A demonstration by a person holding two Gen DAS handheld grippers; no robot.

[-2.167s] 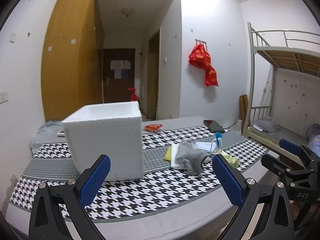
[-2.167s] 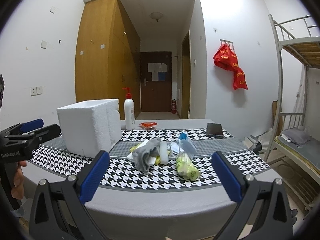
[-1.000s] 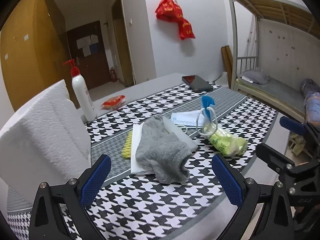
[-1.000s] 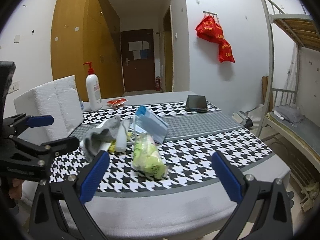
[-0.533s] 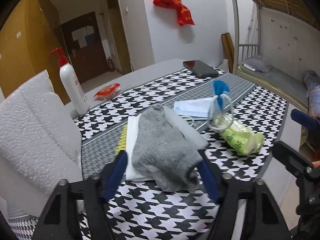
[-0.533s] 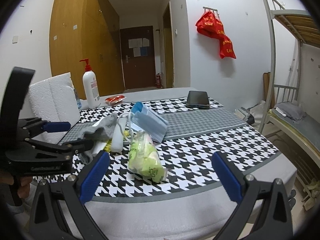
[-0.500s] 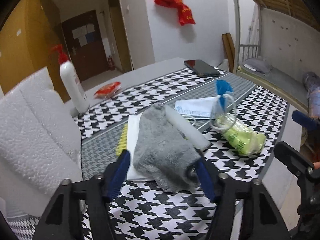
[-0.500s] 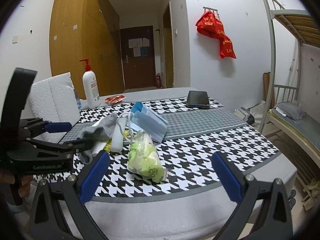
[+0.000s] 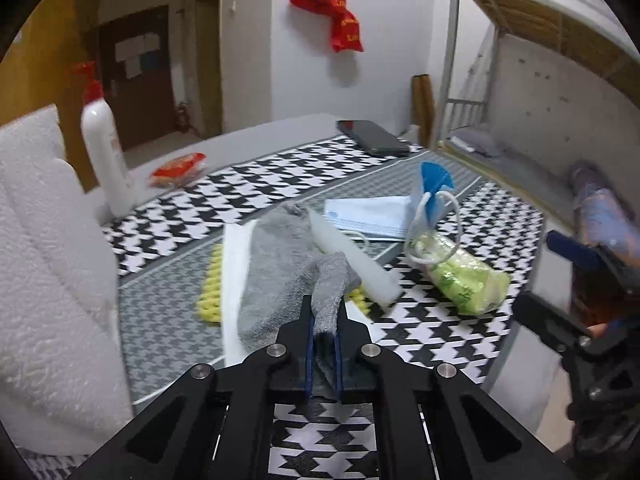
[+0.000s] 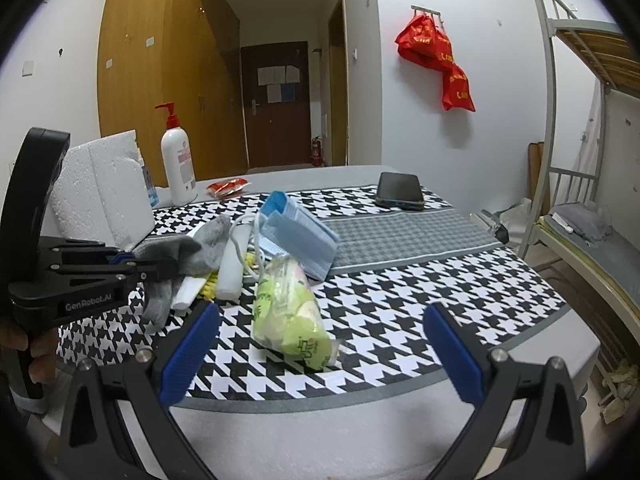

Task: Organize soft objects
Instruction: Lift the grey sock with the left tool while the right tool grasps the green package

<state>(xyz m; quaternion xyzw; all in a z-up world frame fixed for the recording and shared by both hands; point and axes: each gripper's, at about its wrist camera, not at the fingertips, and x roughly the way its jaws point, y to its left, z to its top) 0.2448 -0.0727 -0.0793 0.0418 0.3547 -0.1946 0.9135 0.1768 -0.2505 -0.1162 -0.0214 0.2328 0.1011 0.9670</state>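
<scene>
While left gripper (image 9: 322,320) fingers pinch the grey sock (image 9: 280,276), only right-wrist view shows right gripper (image 10: 320,356) gaping.

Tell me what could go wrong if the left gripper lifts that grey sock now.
The left gripper, just closed, pinches only a fold of the grey sock, so it may slip free. The white foam strip lies across the sock and could roll off toward the green packet. The white cloth beneath may drag along.
</scene>
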